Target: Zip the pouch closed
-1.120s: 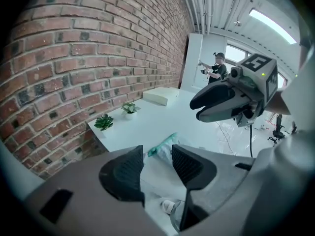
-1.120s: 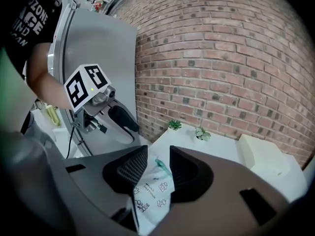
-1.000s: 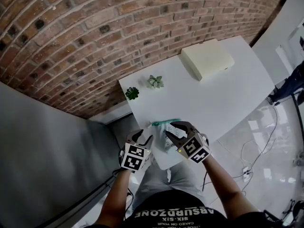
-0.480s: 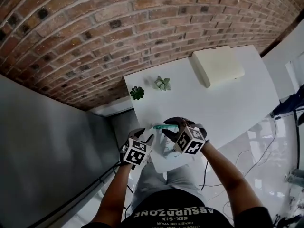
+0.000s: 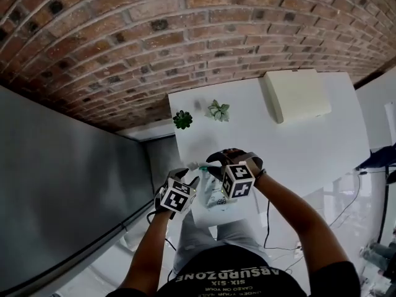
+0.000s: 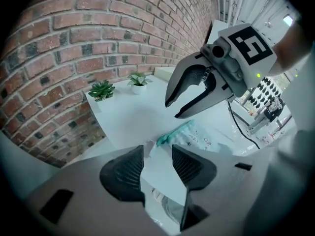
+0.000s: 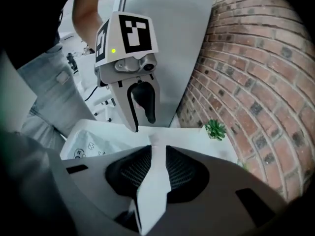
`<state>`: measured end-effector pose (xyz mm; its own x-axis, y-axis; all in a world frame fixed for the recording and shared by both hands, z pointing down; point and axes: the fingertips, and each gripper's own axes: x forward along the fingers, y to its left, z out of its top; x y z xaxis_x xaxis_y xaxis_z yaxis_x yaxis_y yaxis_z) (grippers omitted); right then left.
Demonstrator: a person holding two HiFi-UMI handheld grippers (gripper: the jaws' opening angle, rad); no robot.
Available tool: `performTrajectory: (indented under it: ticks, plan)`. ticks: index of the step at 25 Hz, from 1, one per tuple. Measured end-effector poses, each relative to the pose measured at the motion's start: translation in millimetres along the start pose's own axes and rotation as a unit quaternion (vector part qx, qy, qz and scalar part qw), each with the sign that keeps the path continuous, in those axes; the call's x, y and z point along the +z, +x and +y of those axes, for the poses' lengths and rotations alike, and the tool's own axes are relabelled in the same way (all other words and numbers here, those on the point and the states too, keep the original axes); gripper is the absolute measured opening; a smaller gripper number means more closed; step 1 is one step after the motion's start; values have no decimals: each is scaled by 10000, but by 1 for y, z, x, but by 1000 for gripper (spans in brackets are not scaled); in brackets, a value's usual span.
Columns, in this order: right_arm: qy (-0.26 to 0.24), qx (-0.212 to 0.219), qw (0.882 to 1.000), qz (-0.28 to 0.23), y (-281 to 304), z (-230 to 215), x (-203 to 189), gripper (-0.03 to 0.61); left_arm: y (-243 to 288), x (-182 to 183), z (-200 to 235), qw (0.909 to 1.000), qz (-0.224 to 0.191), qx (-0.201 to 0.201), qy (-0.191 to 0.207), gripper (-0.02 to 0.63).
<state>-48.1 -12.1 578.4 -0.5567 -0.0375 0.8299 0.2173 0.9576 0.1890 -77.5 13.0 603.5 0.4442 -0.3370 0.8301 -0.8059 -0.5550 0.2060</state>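
Presently shows a clear pouch [image 6: 202,137] lying flat at the near left corner of the desk [image 5: 297,147], close to both edges, with its teal zip [image 6: 174,133] along the far side. Shows the left gripper [image 6: 157,152] with jaws apart, gripping nothing, the zip end just beyond its tips. Shows the right gripper [image 7: 157,150] hanging just above the zip, jaws closing on air, nothing pinched yet.

Likely risks: missing the slider, too small to make out, and nipping thin film instead; dragging the loose pouch across the desk, or off the near edge, if pulled before being clamped at the end by the left jaws.

Leaves little room at the near and left edges. Offers wide bare desk toward the right edge and far side, with two small plants [image 5: 182,119] and a pale box [image 5: 297,94] well apart, along the far edge by the brick wall [image 5: 124,42].
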Motion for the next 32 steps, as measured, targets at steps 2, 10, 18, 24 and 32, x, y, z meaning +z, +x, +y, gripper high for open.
performTrajectory:
  ticks: [2, 10, 18, 24, 32]
  plan:
    - [-425, 120, 9990, 53, 7, -2, -1, 84, 4, 1, 1, 10000, 54, 44, -23, 167]
    - [-2134, 554, 9747, 377, 35, 7, -15, 71, 22, -8, 1, 9995, 256, 119, -121, 167]
    - [-3039, 837, 9474, 562, 58, 12, -25, 67, 33, -9, 3, 9987, 423, 204, -210, 167]
    - [-3724, 900, 9216, 624, 69, 8, -24, 67, 42, -7, 3, 9981, 564, 202, -168, 167]
    - [-4608, 999, 8805, 484, 79, 14, -19, 64, 49, -12, 1, 9973, 705, 130, -144, 167]
